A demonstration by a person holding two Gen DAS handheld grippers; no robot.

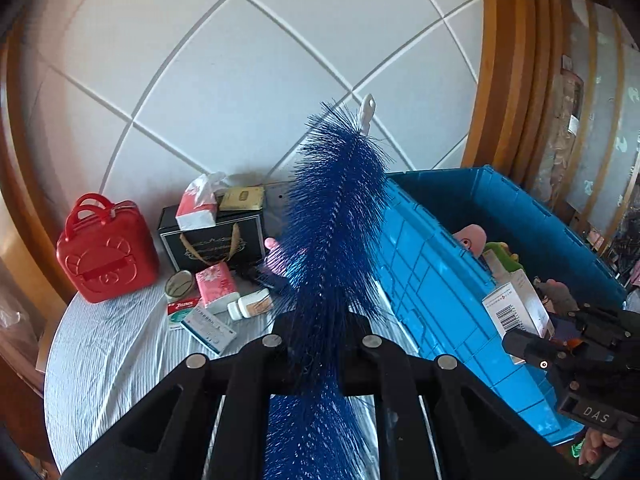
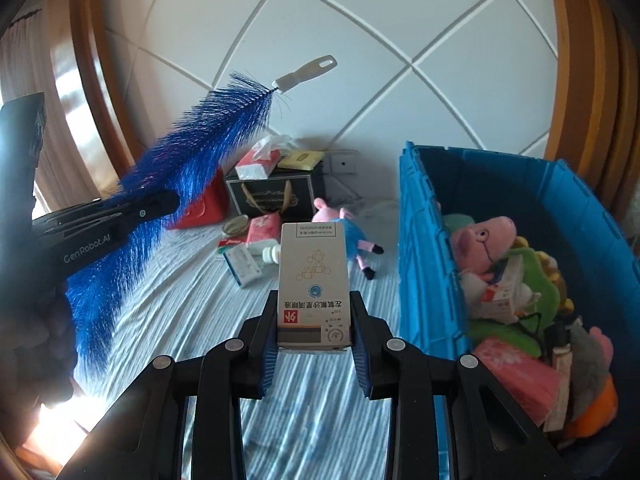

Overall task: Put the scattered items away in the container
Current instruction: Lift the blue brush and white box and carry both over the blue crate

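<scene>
My left gripper (image 1: 320, 332) is shut on a long blue bristle brush (image 1: 336, 208) with a white handle (image 1: 367, 110); the brush stands up above the bed, left of the blue crate (image 1: 532, 216). In the right wrist view the same brush (image 2: 180, 168) slants across the left side, clamped by the left gripper (image 2: 160, 206). My right gripper (image 2: 314, 336) is shut on a white and grey medicine box (image 2: 313, 280), held upright over the striped sheet just left of the crate (image 2: 424, 264). That box (image 1: 516, 304) and the right gripper (image 1: 532, 344) show over the crate in the left view.
The crate holds plush toys (image 2: 488, 240), boxes and a pink pack (image 2: 516, 380). Scattered on the bed are a red case (image 1: 106, 254), a black gift bag (image 1: 214, 240), tissue packs (image 1: 216, 286), a pill bottle (image 1: 250, 306), small boxes (image 2: 242, 266) and a pig plush (image 2: 348, 232).
</scene>
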